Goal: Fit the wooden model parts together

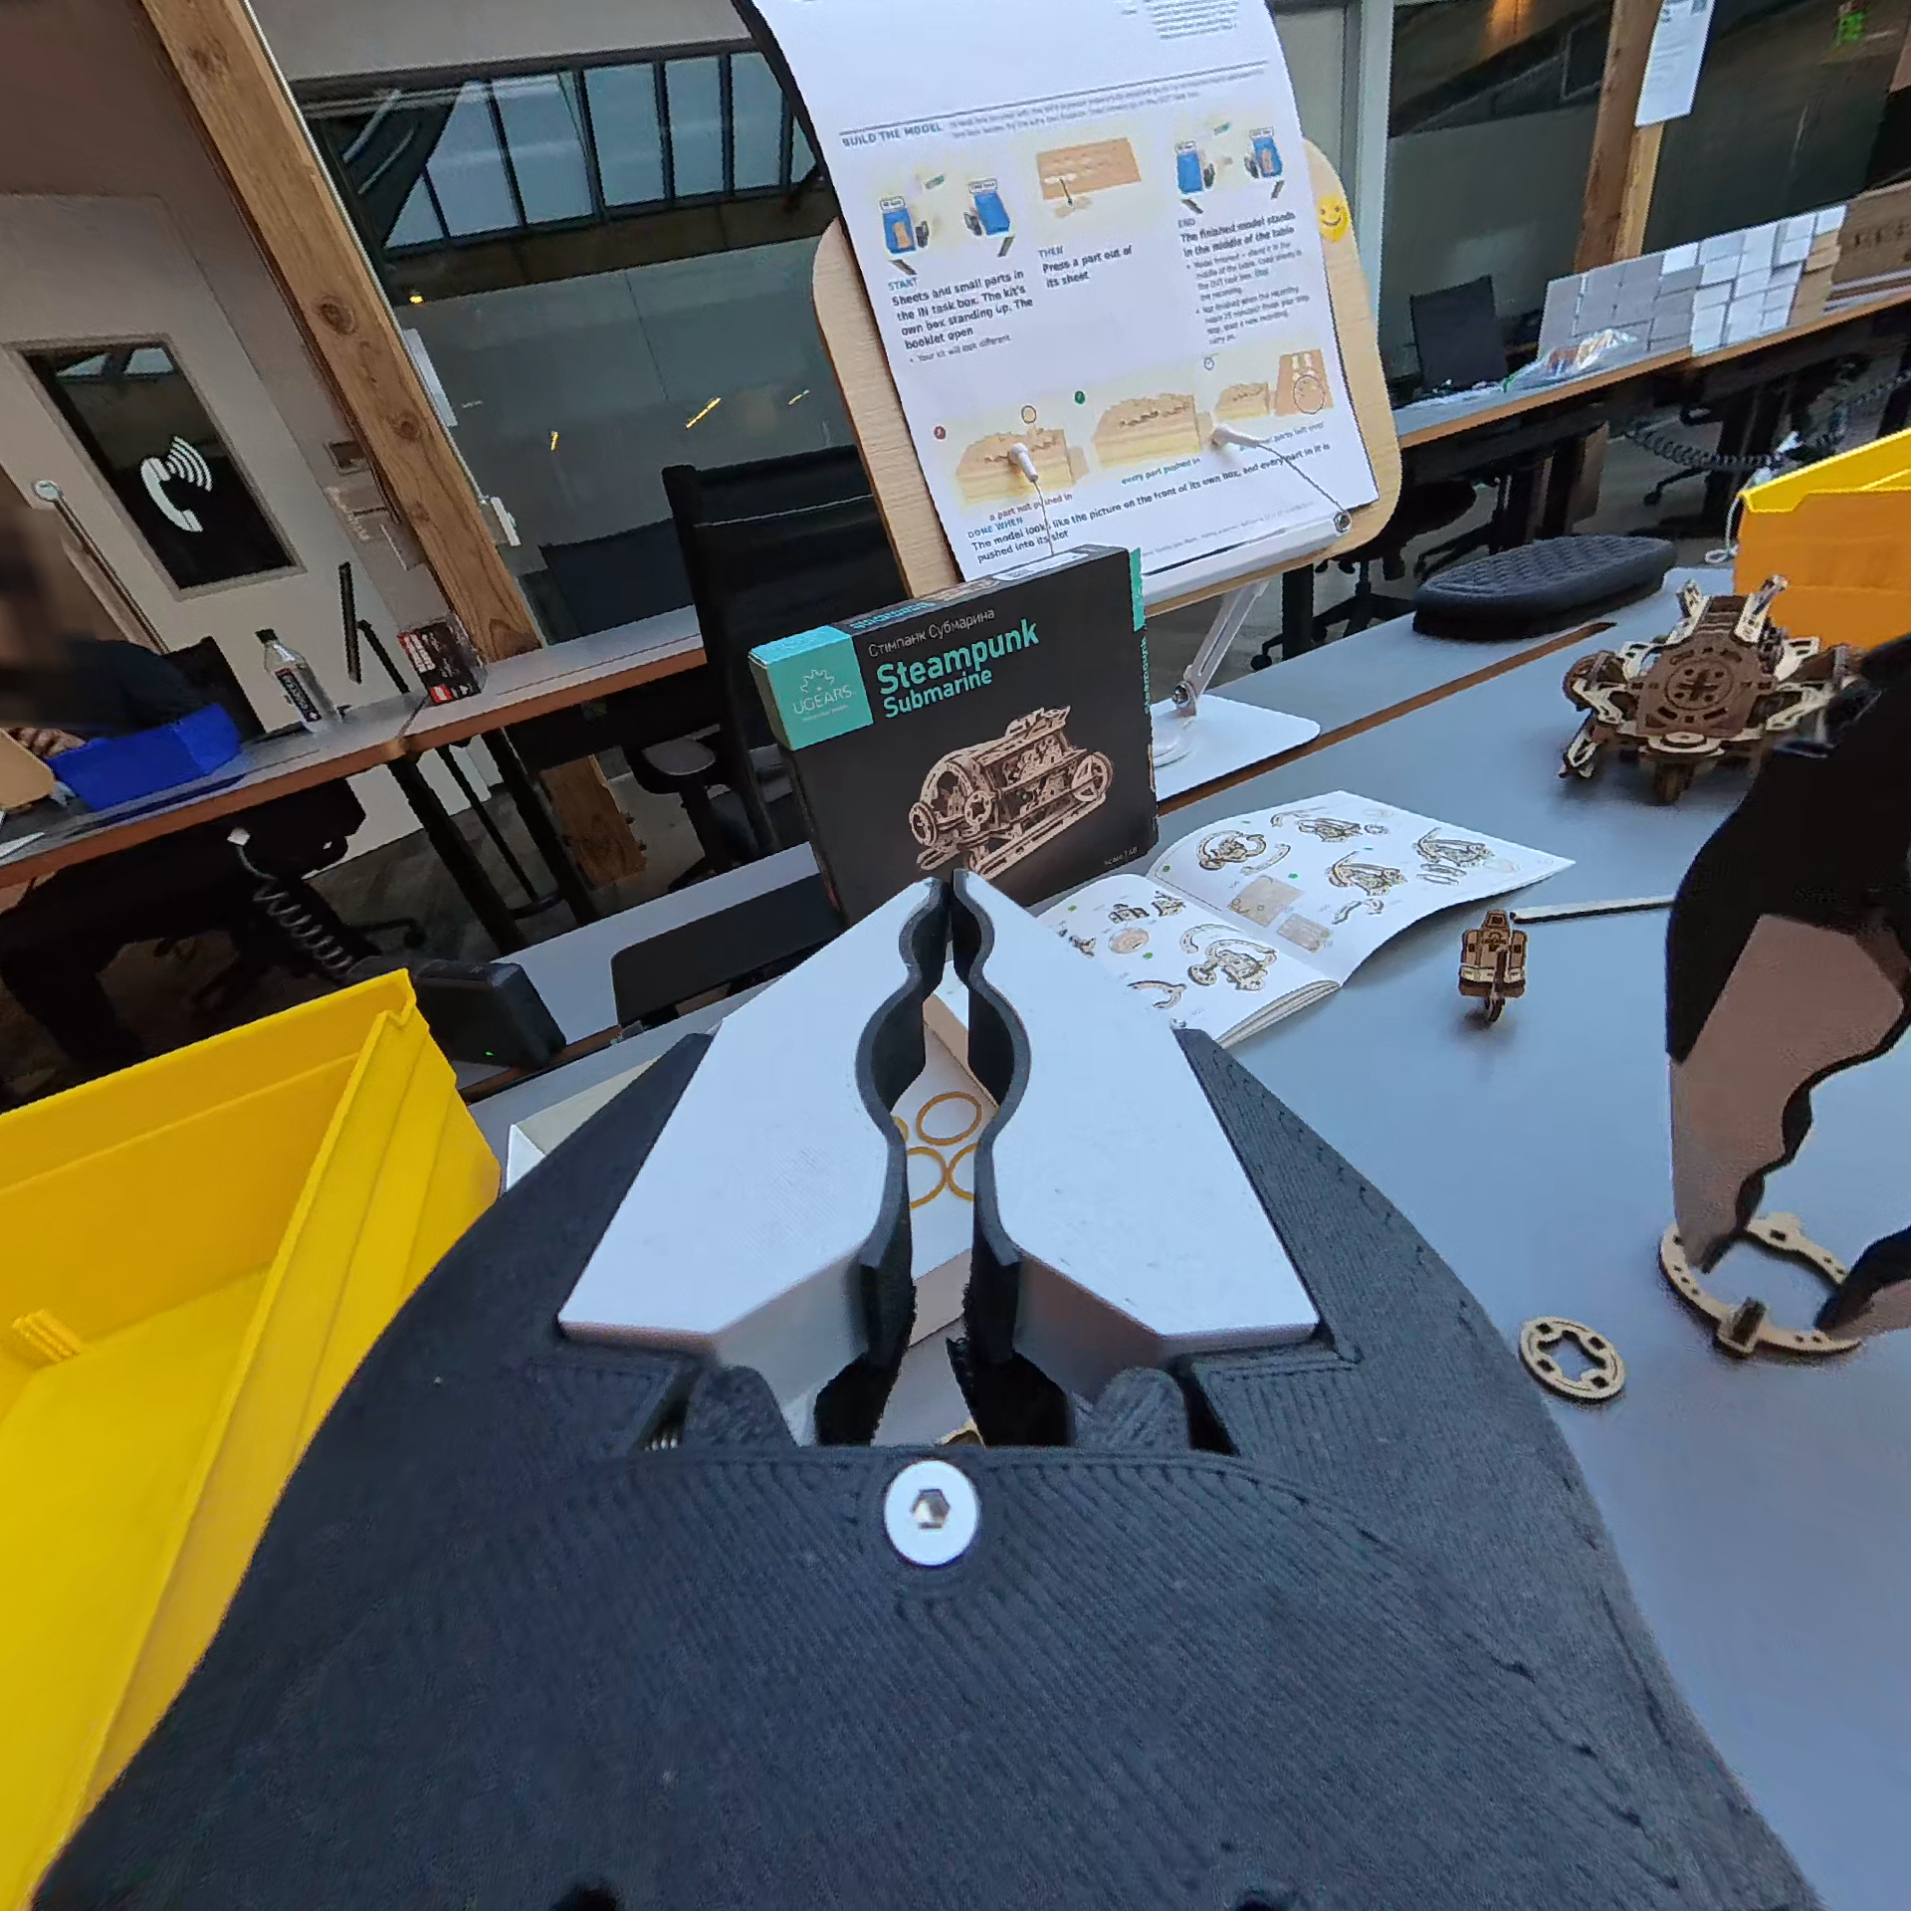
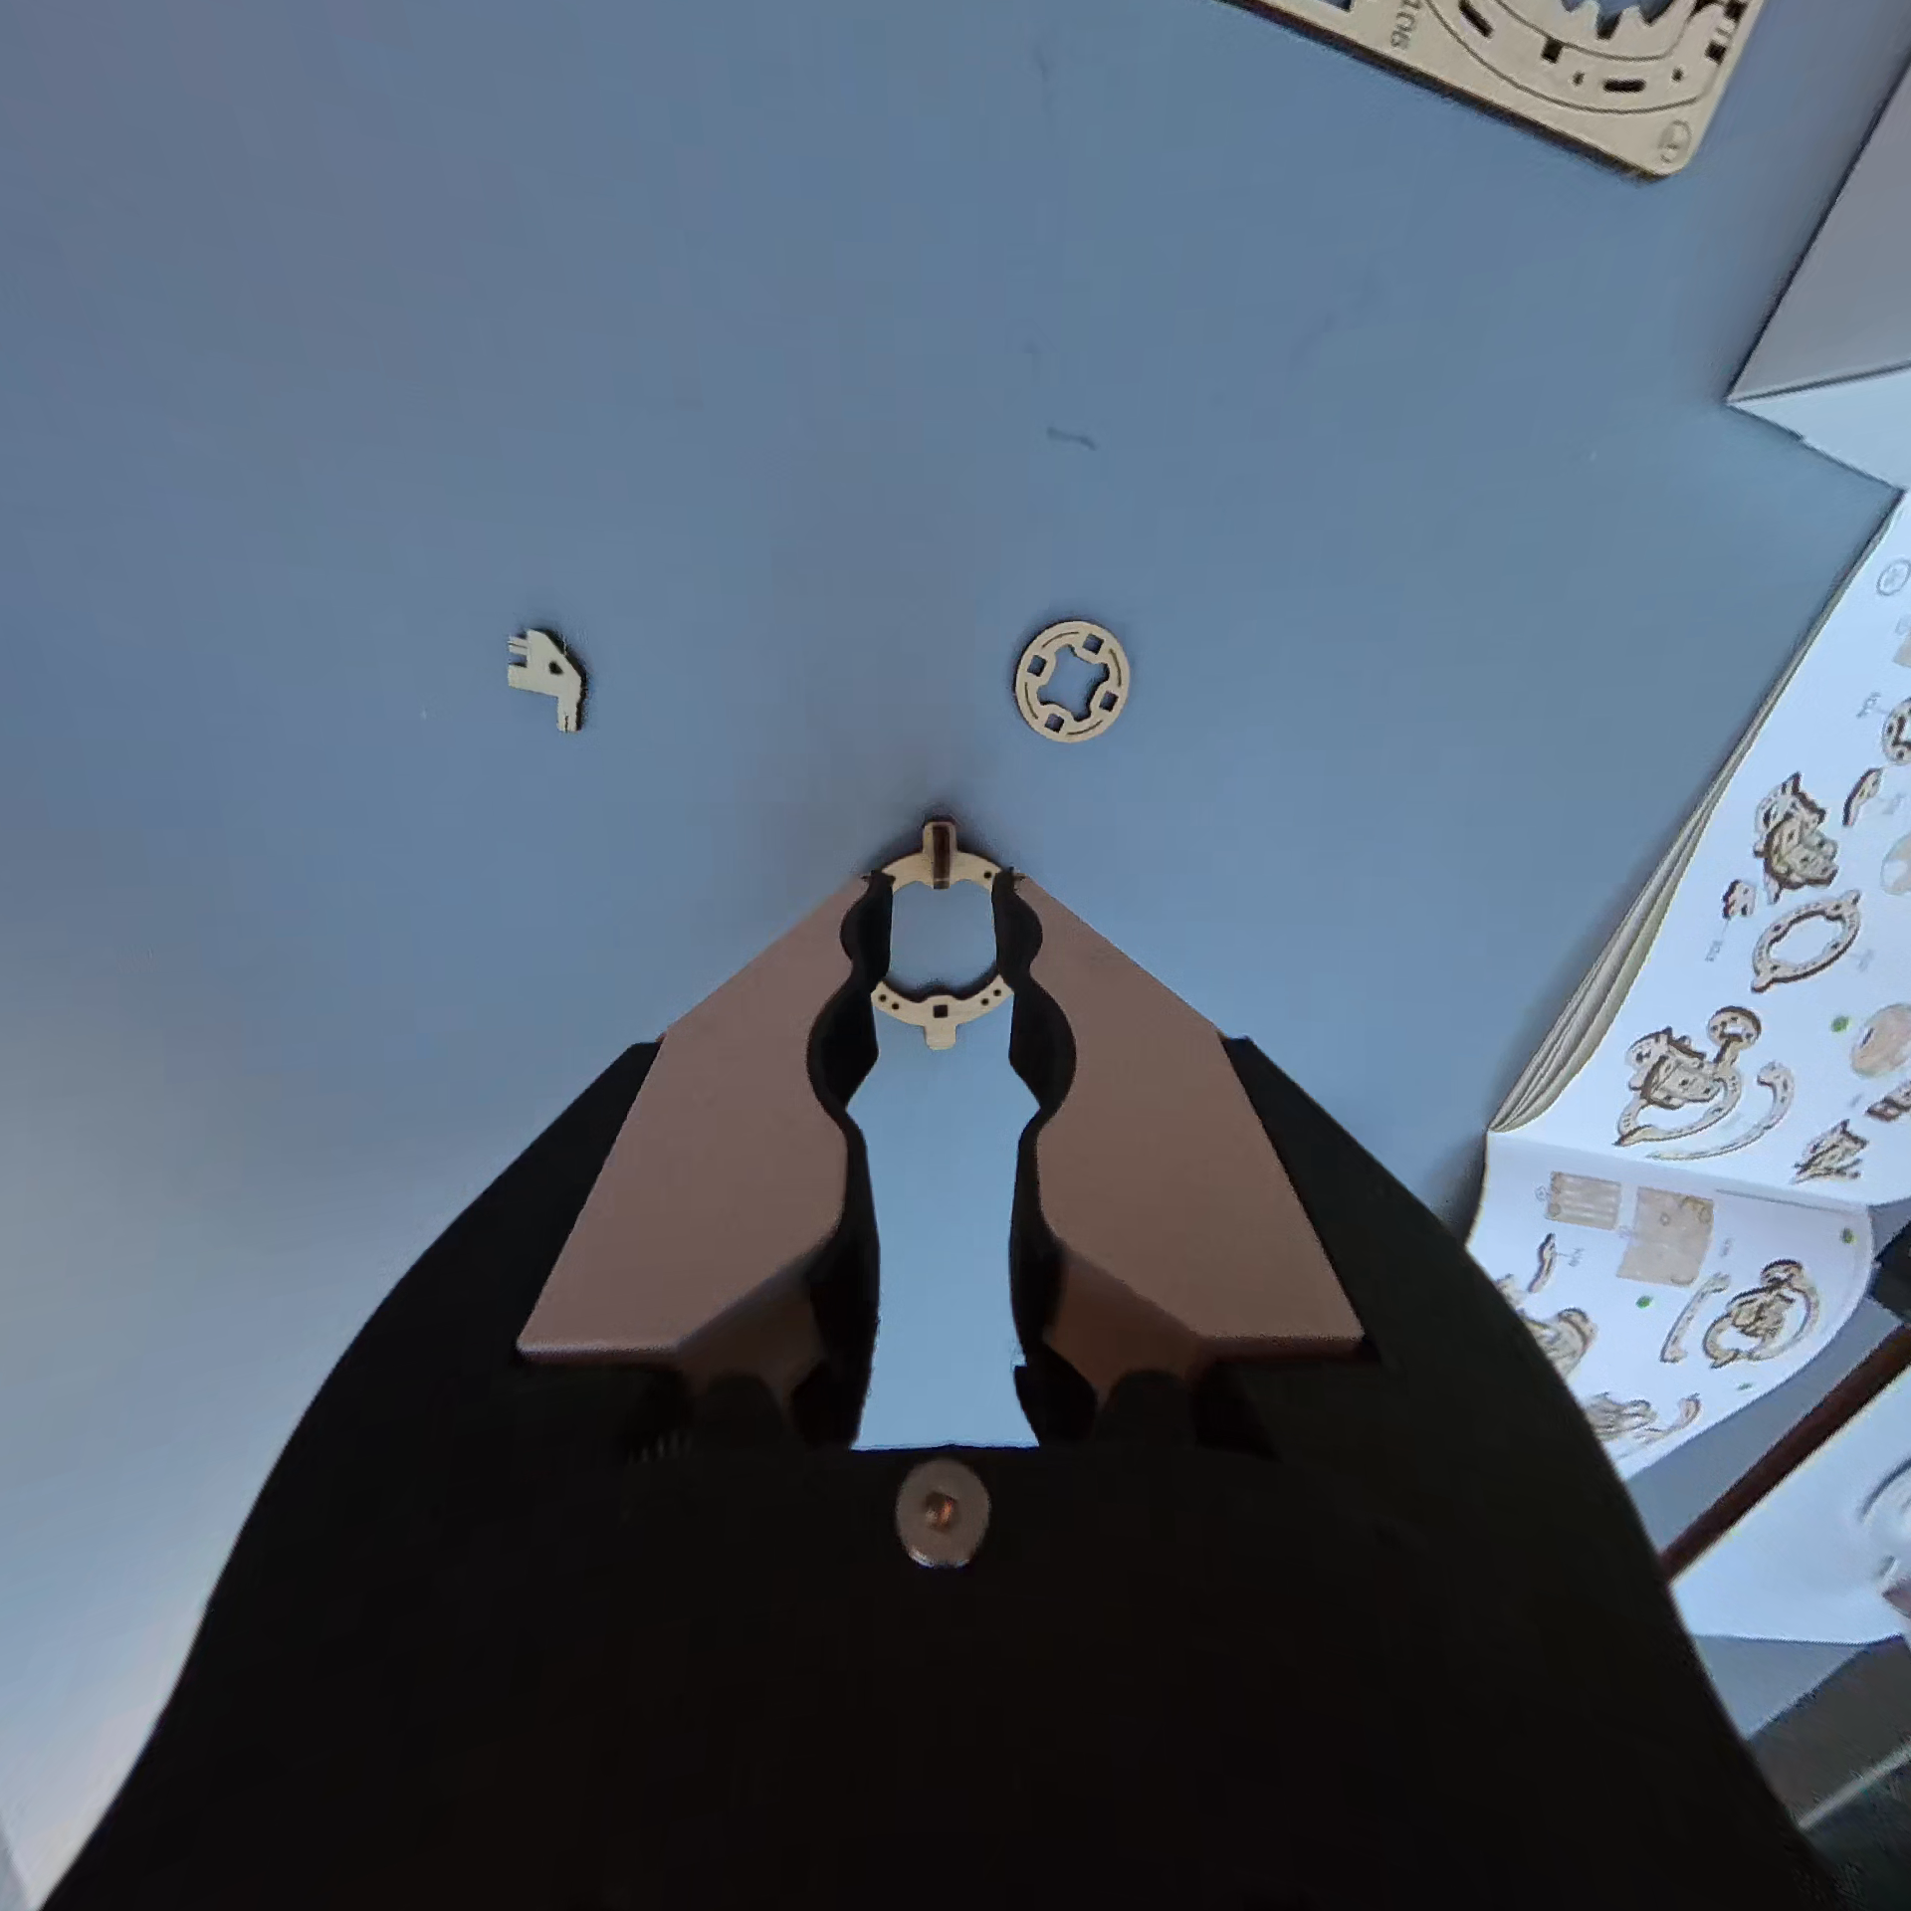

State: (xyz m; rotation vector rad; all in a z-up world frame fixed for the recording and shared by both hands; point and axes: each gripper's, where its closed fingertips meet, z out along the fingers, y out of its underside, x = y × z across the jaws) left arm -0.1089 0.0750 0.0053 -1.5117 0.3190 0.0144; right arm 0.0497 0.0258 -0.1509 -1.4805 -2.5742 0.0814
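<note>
- Right claw (image 2: pixel 939 879) is over the table (image 2: pixel 414 362), its fingers straddling the ring (image 2: pixel 936 1001), a flat wooden part with a wide round hole.
- Both fingertips sit against the ring's outer edge, so I read it as pinching the ring. The left wrist view agrees: tips down on the ring (image 1: pixel 1748 1313) at the table.
- Whether the ring is off the table yet, I cannot tell.
- A small tab (image 2: pixel 937 850) stands upright in a slot at the ring's far edge, already seated by the look of it.
- Left claw (image 1: pixel 949 898) is pressed together, holding nothing, and hovers above a sheet with rubber bands (image 1: pixel 946 1122).
- Step in hand, my judgement: secure the ring so the next piece can go in.
- To do it well: keep the squeeze light, since thin ply like this may flex or snap across the hole. Keep the ring level so the tab is not knocked out.
- Likely next pieces: the disc (image 2: pixel 1071 680), flat just beyond the ring, and the bracket (image 2: pixel 550 678), well to its left.
- Ring appearance: pale laser-cut ply, dark burnt edges, small square slots round the rim, a lug on the near side.
- Booklet (image 2: pixel 1758 1034) lies open at the right for reference.
</note>
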